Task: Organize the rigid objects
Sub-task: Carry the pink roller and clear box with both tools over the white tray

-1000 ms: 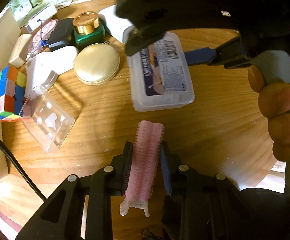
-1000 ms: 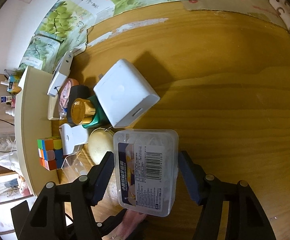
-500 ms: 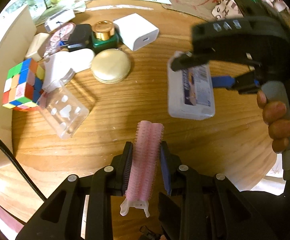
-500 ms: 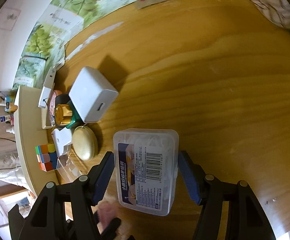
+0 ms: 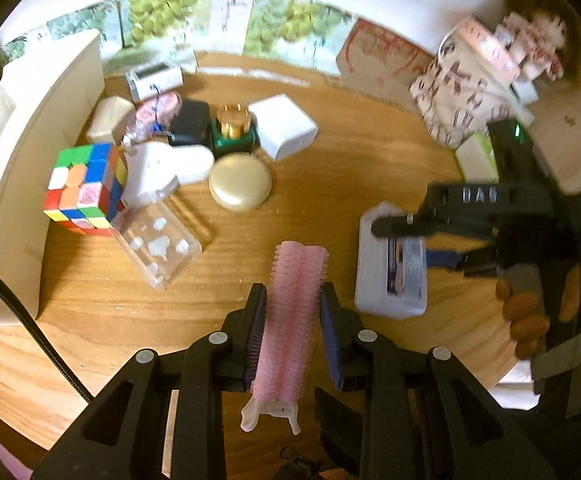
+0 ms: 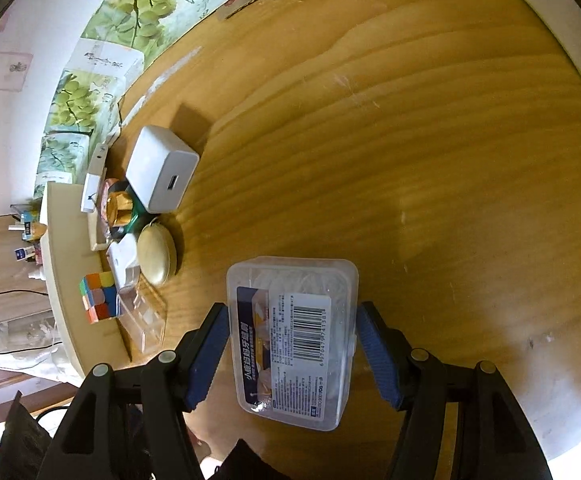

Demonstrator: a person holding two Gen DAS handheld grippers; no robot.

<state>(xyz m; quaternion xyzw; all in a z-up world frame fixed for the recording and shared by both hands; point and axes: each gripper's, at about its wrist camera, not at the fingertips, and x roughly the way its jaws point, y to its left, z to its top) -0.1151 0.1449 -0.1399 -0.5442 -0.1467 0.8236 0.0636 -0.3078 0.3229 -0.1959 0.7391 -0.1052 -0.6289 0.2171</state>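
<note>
My left gripper (image 5: pixel 293 300) is shut on a pink hair roller (image 5: pixel 292 312) and holds it above the wooden table (image 5: pixel 330 168). My right gripper (image 6: pixel 292 328) is shut on a clear plastic floss-pick box (image 6: pixel 296 340) with a barcode label; the box also shows in the left wrist view (image 5: pixel 390 268), at the right, held above the table. A cluster of objects sits at the back left: a Rubik's cube (image 5: pixel 84 188), a gold compact (image 5: pixel 239 181), a white charger cube (image 5: pixel 282 126) and a clear plastic case (image 5: pixel 158 240).
A green jar with a gold lid (image 5: pixel 232 128), a black box (image 5: pixel 189 122) and white items sit in the cluster. A cream shelf wall (image 5: pixel 38 120) bounds the left. Patterned boxes (image 5: pixel 466 96) stand at the back right. Grape-printed cartons (image 6: pixel 102 80) line the wall.
My right gripper has carried the floss-pick box away from the cluster, toward the right side of the table. My left gripper has drawn back and up with the roller.
</note>
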